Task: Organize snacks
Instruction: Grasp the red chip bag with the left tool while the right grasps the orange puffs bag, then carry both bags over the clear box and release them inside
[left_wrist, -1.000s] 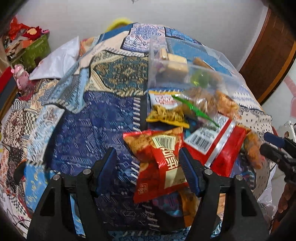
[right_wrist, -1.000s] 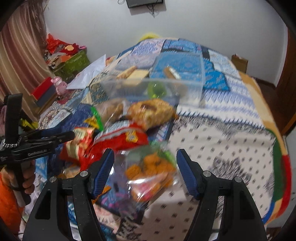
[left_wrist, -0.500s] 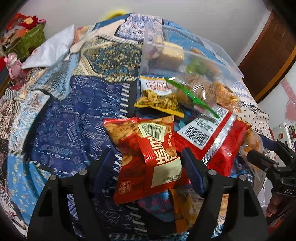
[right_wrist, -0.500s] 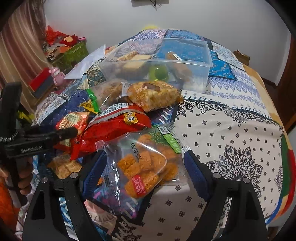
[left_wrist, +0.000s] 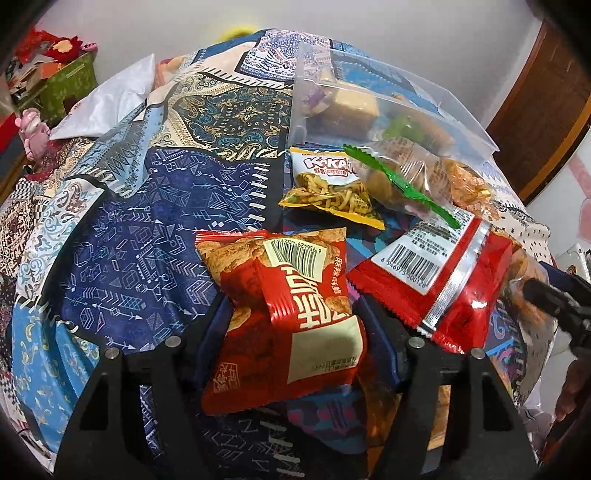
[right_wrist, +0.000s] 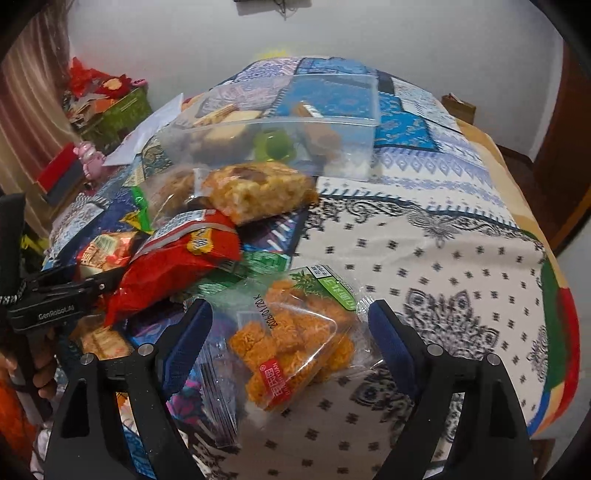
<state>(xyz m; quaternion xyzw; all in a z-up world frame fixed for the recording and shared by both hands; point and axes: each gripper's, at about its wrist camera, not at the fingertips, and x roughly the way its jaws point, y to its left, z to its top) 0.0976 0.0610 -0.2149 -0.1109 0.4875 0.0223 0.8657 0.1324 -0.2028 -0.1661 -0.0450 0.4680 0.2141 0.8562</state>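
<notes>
While a few snacks already sit in the clear bin (right_wrist: 354, 147) on the bed (right_wrist: 461, 266), most remain outside, the left hand-held gripper (left_wrist: 291, 332) pinching a red packet (left_wrist: 284, 317), the right hand-held gripper (right_wrist: 291, 332) apart around an orange-snack bag (right_wrist: 295, 339).

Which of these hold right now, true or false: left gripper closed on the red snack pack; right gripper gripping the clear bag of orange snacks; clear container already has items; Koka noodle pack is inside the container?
1. The left gripper is closed on the red snack pack. True.
2. The right gripper grips the clear bag of orange snacks. False: its jaws stand open around the bag.
3. The clear container already holds items. True.
4. The Koka noodle pack is inside the container. False: it lies on the bedspread in front of it.
</notes>
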